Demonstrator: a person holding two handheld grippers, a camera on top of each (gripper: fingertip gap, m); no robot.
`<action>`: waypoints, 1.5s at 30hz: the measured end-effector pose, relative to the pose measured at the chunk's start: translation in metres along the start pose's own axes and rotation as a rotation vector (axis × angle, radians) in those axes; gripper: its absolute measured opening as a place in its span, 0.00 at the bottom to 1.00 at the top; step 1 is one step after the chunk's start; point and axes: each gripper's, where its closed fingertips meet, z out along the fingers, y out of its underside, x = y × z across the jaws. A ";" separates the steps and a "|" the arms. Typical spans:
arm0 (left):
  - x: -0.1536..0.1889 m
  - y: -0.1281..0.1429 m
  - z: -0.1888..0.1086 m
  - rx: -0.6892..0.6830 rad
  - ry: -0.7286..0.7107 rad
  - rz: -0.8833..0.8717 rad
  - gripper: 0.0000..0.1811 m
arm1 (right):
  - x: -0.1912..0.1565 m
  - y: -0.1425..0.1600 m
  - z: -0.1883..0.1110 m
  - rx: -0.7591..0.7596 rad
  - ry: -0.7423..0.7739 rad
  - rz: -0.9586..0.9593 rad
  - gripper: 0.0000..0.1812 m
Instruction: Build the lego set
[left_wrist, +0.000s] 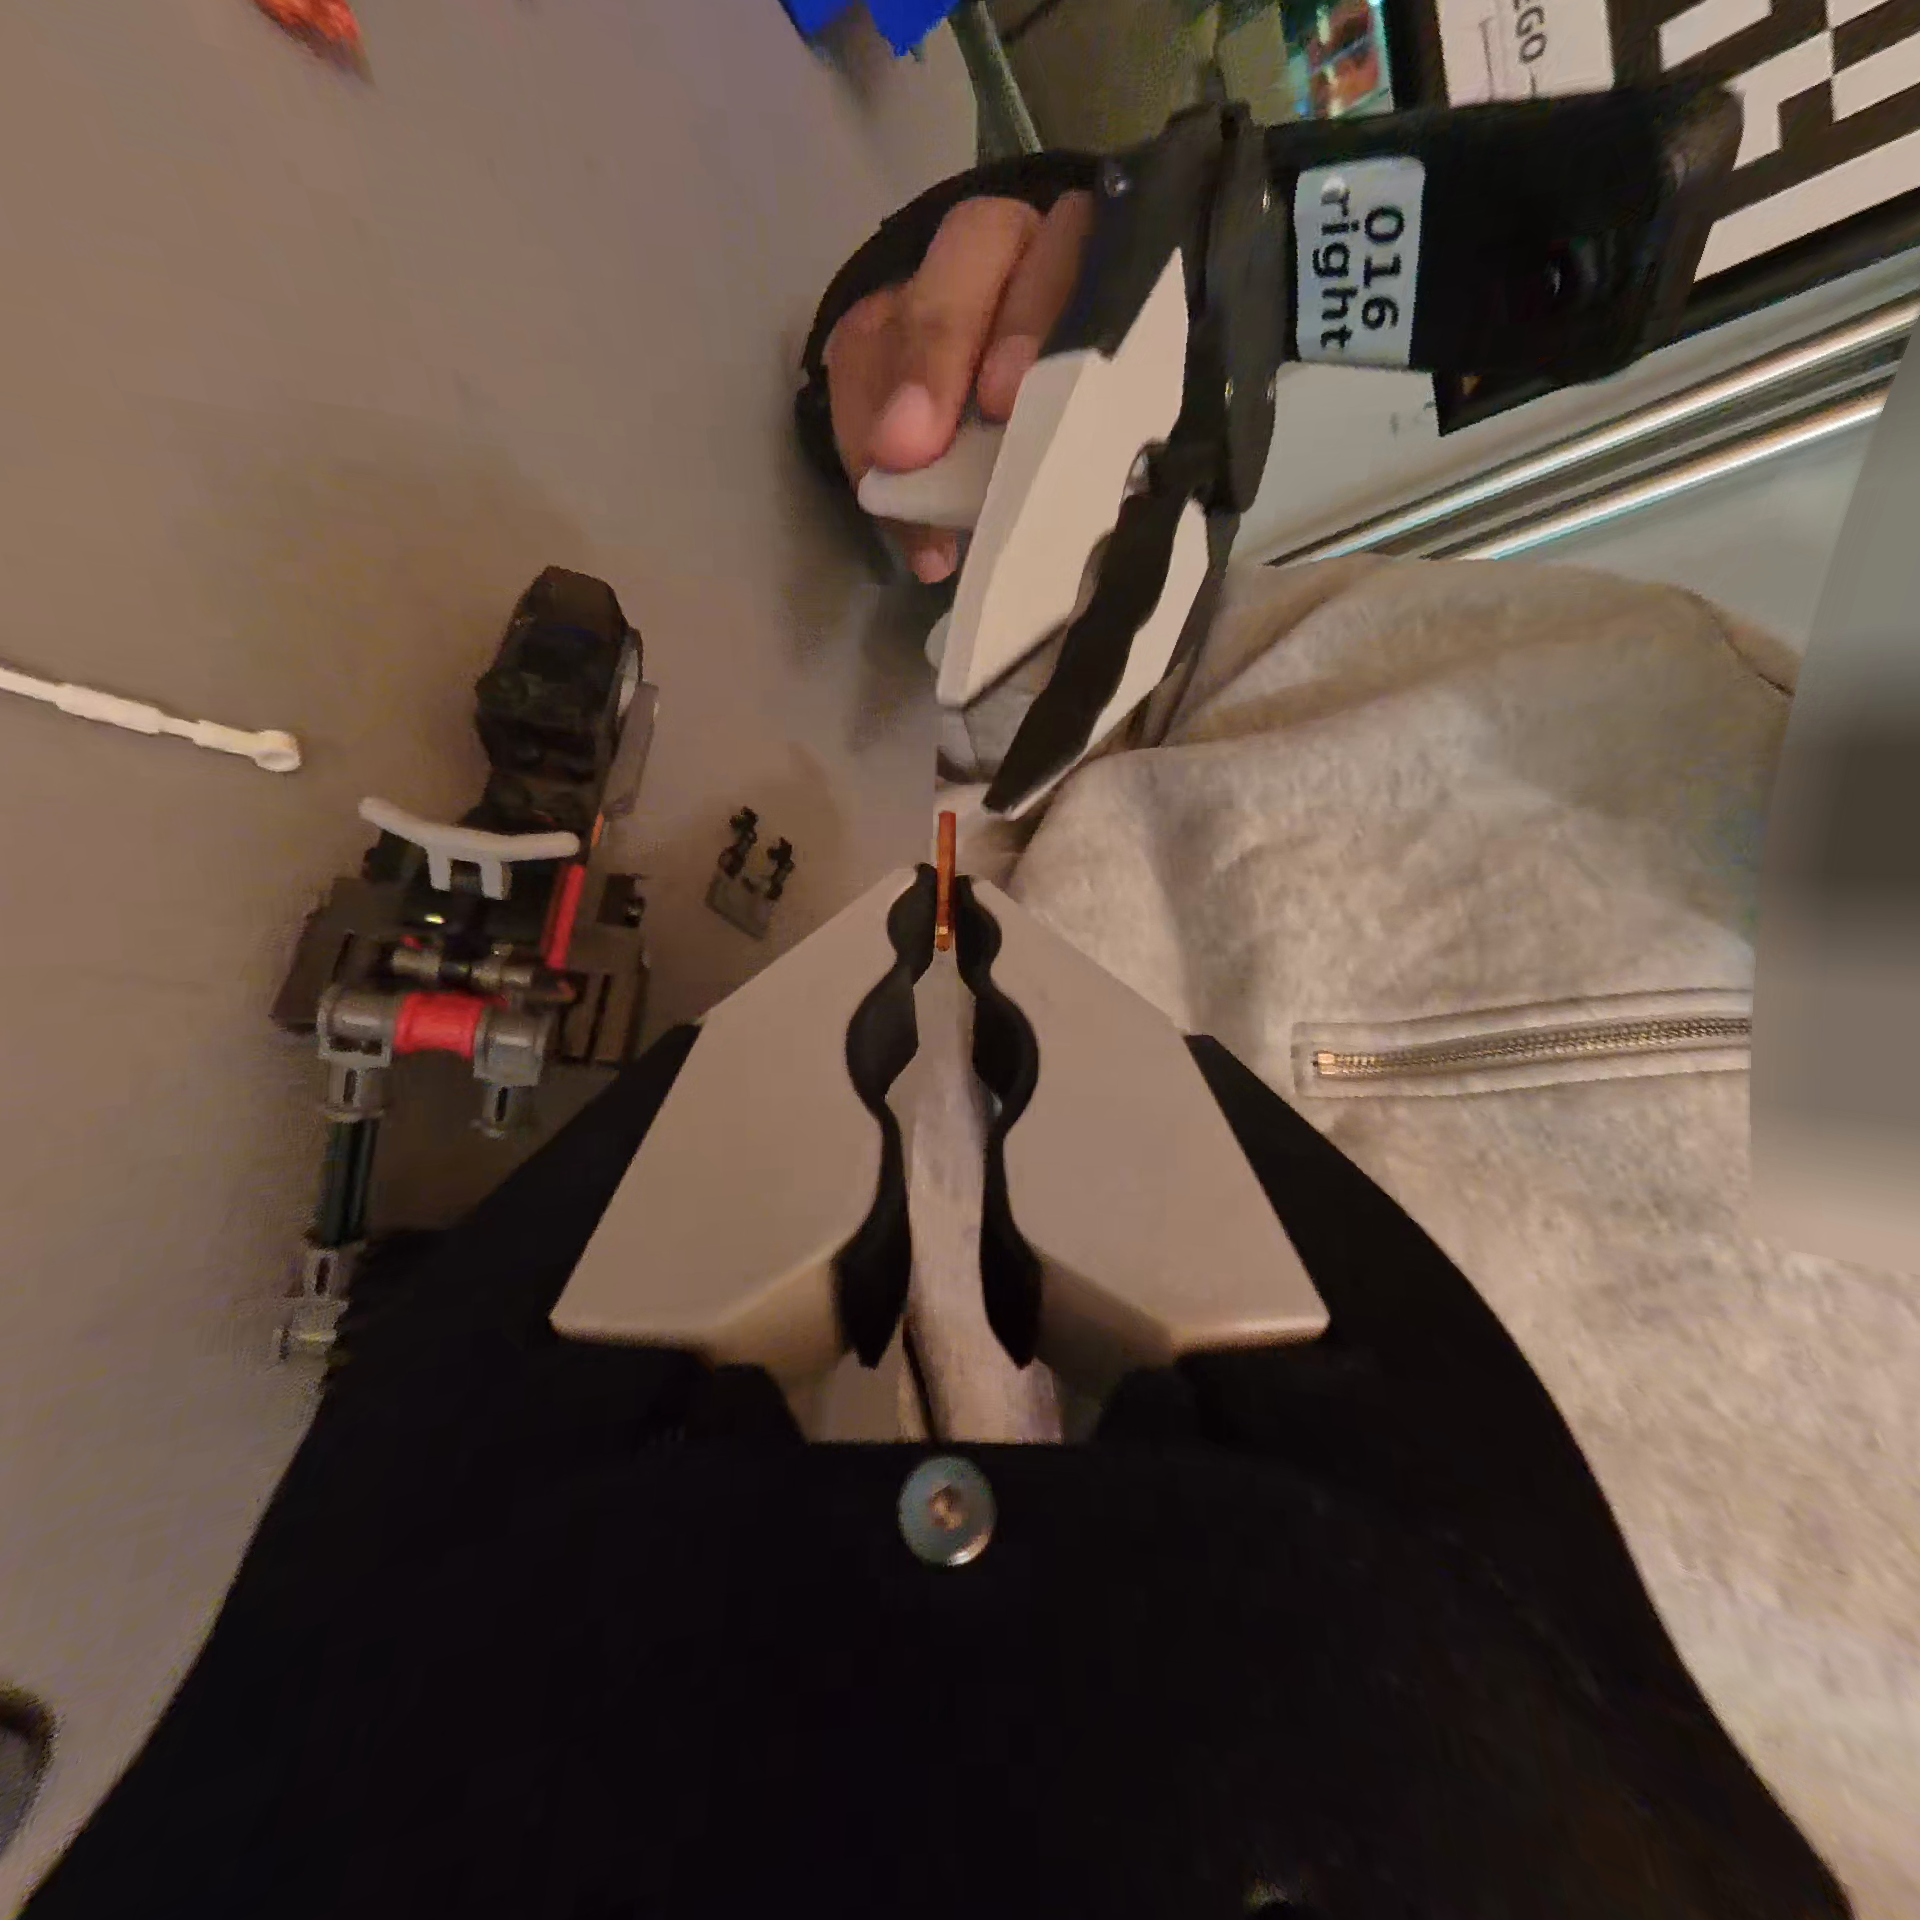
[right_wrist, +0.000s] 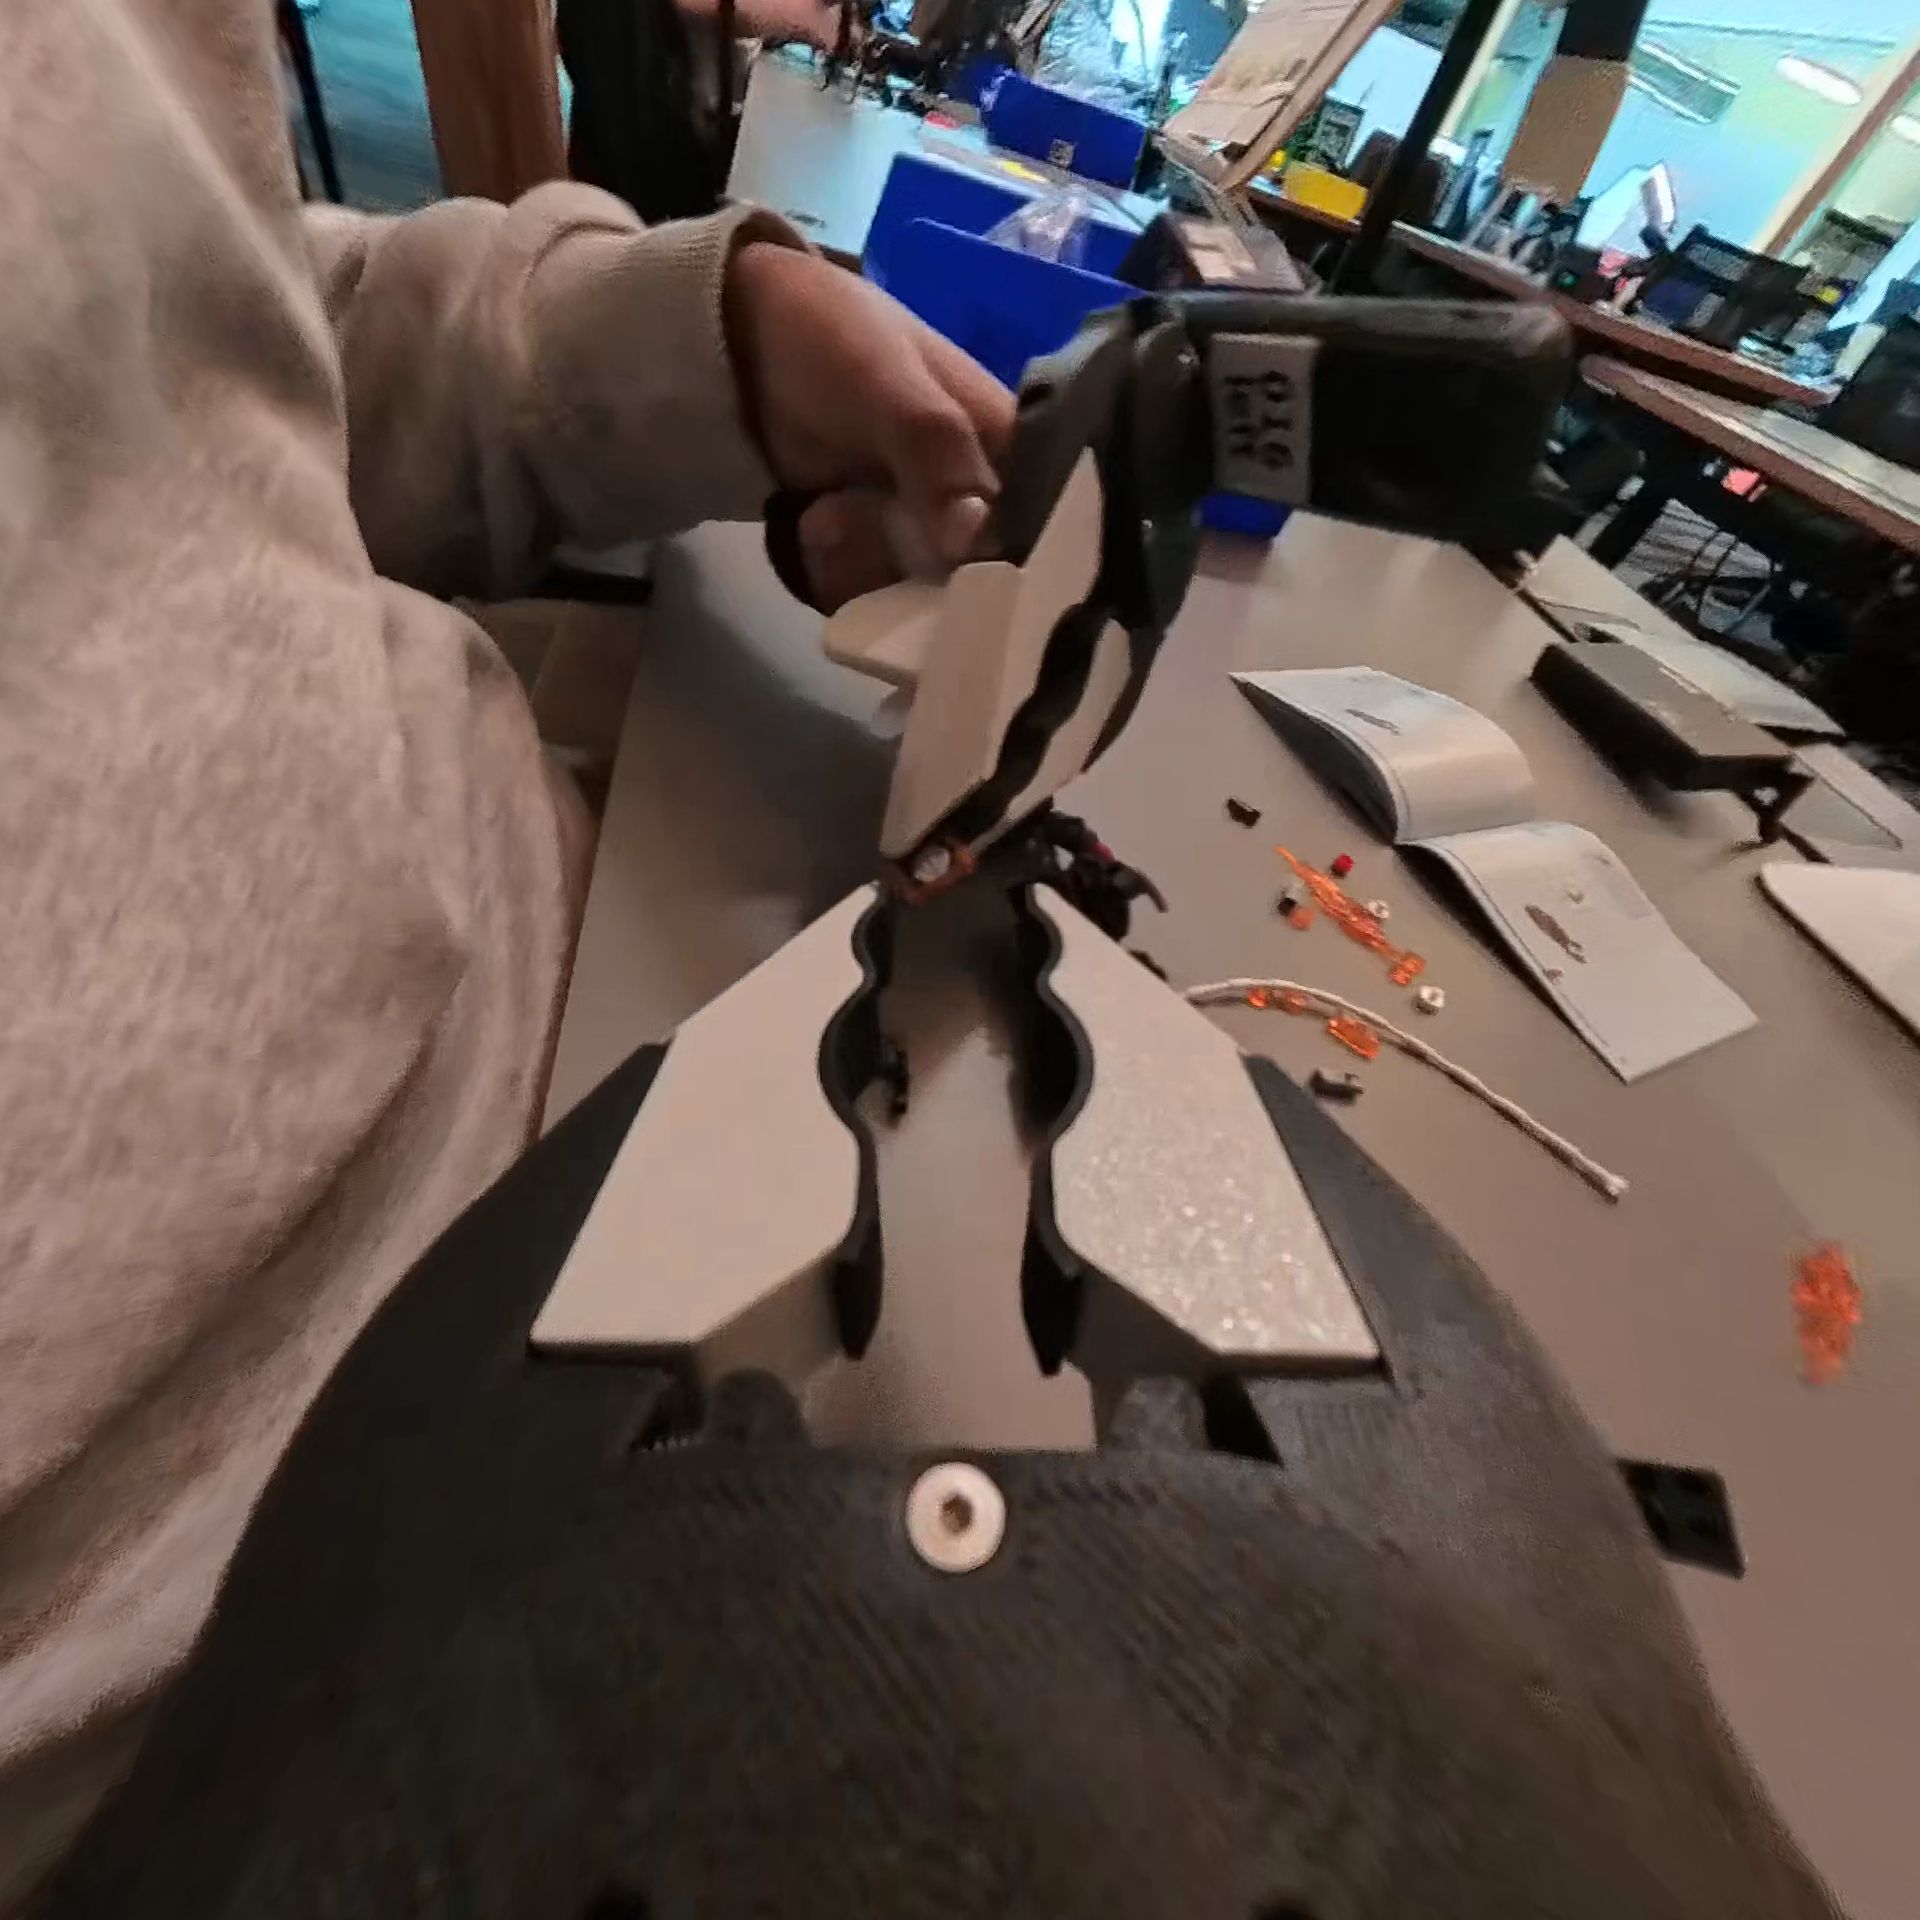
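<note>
Left gripper pinched tight on a tiny orange translucent piece, held up in the air near the grey hoodie; right gripper spread wide with nothing in it, tips just beside that piece, half-built black and red model sitting on the grey table below. Could easily go flying mid-handoff, grip's only on a thin edge and loose bits already litter the table by the open instruction booklet. White label stickers on both gripper bodies, plus a checkered marker board behind.
</note>
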 end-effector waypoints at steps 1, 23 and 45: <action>0.001 0.002 0.001 -0.009 0.019 -0.008 0.01 | -0.004 0.000 0.003 -0.006 -0.008 -0.026 0.11; -0.004 0.028 0.013 -0.160 0.030 -0.046 0.01 | -0.029 0.020 0.023 -0.166 -0.046 -0.217 0.08; -0.034 0.019 -0.073 0.279 -0.630 0.473 0.14 | -0.022 0.020 0.052 -0.315 0.004 0.003 0.08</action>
